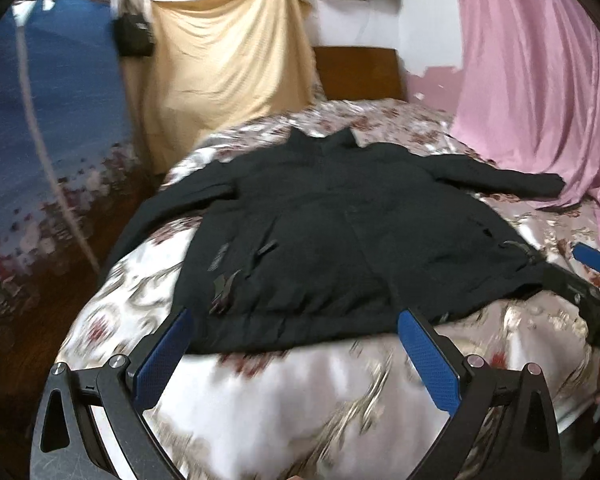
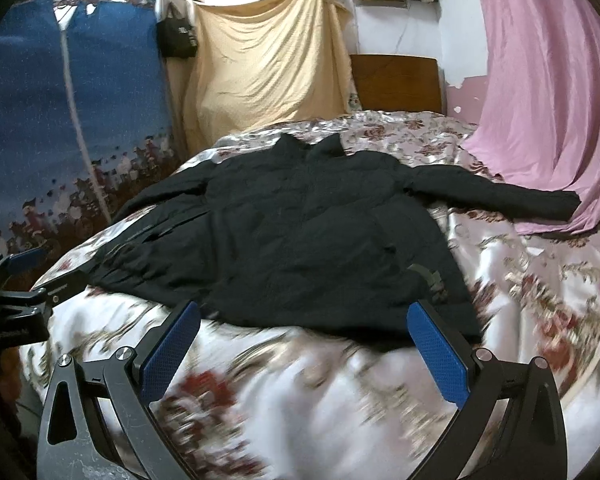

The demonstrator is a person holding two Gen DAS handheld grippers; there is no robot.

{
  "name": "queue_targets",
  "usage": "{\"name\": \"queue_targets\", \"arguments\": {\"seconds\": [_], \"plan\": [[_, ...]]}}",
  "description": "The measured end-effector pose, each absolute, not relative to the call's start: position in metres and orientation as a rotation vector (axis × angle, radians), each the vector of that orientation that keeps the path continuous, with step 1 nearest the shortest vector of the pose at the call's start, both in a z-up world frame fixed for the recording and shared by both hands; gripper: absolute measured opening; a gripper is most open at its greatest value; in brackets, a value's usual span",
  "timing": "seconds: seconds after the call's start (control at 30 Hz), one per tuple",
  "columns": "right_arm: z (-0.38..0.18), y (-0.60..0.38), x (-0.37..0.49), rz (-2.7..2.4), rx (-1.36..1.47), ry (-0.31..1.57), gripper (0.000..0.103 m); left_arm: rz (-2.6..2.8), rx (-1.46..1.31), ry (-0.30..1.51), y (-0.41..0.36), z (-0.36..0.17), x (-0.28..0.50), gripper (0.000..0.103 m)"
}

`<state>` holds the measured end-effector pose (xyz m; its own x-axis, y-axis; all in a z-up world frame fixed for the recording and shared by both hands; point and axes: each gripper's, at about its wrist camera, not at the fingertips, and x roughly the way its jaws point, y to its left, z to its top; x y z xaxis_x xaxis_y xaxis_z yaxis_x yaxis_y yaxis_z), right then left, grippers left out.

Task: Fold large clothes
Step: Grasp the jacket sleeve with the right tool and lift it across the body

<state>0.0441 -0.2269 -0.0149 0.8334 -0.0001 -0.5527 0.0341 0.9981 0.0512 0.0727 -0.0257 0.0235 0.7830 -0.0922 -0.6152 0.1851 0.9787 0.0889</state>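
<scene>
**Black jacket spread flat on the bed, both my grippers spread wide and empty**

From my left wrist camera, my left gripper (image 1: 292, 320) hangs over the near edge of the bed, jaws released and spread wide, with nothing between the blue pads (image 1: 162, 364). Just beyond the fingertips lies the black jacket (image 1: 340, 224), laid out flat on the floral bedspread (image 1: 260, 400), collar toward the wooden headboard (image 1: 360, 72) and hem toward me. One sleeve runs off to the left side of the bed; the other stretches right, its cuff touching the pink cloth (image 1: 532, 92) that hangs down there. My right gripper (image 1: 592, 276) shows at the right edge, near the jacket's hem corner; from here I cannot tell how its jaws stand. A yellow sheet (image 1: 228, 64) hangs on the wall behind.

From my right wrist camera, my right gripper (image 2: 304, 320) is also released, jaws wide apart and holding nothing, the pads (image 2: 438, 356) flanking the near hem of the jacket (image 2: 308, 232). The hem sits just past my fingertips, apart from them. The left gripper (image 2: 20, 276) pokes in at the left edge, beside the bed. The near bedspread (image 2: 300, 400) is blurred.
</scene>
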Motion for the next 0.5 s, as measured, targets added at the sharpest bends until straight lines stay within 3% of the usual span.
{"name": "queue_targets", "arguments": {"seconds": [0.27,0.5], "plan": [[0.021,-0.341,0.099,-0.167,0.172,0.601,0.102,-0.245,0.145,0.689,-0.083,0.053,0.169,0.103],[0.024,-0.482,0.175,-0.338,0.307,0.604,0.102,-0.306,0.180,0.683,-0.158,0.044,0.267,0.103]]}}
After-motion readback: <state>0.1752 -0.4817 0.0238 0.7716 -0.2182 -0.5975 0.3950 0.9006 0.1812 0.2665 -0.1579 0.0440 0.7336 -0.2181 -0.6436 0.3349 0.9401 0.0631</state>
